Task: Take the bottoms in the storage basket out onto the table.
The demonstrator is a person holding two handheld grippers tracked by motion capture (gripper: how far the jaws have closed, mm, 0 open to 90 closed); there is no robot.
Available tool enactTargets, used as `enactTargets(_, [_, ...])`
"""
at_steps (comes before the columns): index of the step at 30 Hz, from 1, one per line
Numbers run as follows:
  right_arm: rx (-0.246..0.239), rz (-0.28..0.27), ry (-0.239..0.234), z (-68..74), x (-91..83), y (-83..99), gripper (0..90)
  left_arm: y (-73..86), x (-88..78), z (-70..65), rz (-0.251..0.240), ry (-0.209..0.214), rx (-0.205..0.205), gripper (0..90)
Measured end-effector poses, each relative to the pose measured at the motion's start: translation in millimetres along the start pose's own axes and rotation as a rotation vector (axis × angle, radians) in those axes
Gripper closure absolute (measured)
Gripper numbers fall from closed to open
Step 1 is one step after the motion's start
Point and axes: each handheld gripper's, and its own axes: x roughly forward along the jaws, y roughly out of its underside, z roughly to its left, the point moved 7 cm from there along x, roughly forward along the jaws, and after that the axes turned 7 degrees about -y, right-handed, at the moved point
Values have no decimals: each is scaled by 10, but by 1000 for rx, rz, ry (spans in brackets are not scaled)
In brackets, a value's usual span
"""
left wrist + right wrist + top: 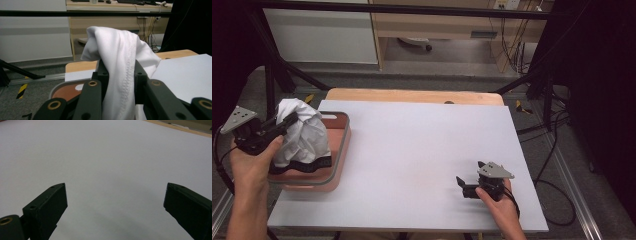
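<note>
**White garment pinched above pink basket**

At the table's near right: right gripper point(468, 186) resting low on the white tabletop point(422, 150), jaws spread wide, nothing between. Farther left: left gripper point(287, 122) clamped on a white garment point(304, 135), black-hemmed, draped into the pink basket point(339, 150). No readable writing anywhere.

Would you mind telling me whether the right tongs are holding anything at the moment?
No, the right tongs stand wide open over the bare white table, with nothing between their jaws.
</note>
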Motion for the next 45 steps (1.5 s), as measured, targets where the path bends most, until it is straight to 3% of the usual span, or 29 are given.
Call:
enactTargets(8, [3, -6, 0, -9, -3, -16, 52, -46, -3, -131, -7, 26, 21, 744])
enactTargets(22, [3, -31, 5, 13, -4, -49, 51, -144, -38, -286, -21, 67, 22, 744])
enactTargets(28, [30, -51, 15, -12, -22, -51, 54, -217, -32, -350, -26, 83, 18, 744])
enactTargets(32, [18, -62, 7, 15, -30, -78, 54, -273, 10, -434, -15, 88, 41, 744])
enactTargets(40, [22, -60, -3, 28, -27, -68, 53, -579, 128, -639, -17, 103, 70, 744])
enactTargets(41, [23, -58, -2, 25, -28, -65, 54, -611, 139, -680, -15, 112, 76, 744])
enactTargets(43, [26, -60, -1, 28, -32, -67, 54, -694, 138, -796, -23, 185, 23, 744])
enactTargets(45, [19, -58, 0, 38, -32, -69, 52, -758, 136, -865, -29, 193, 35, 744])
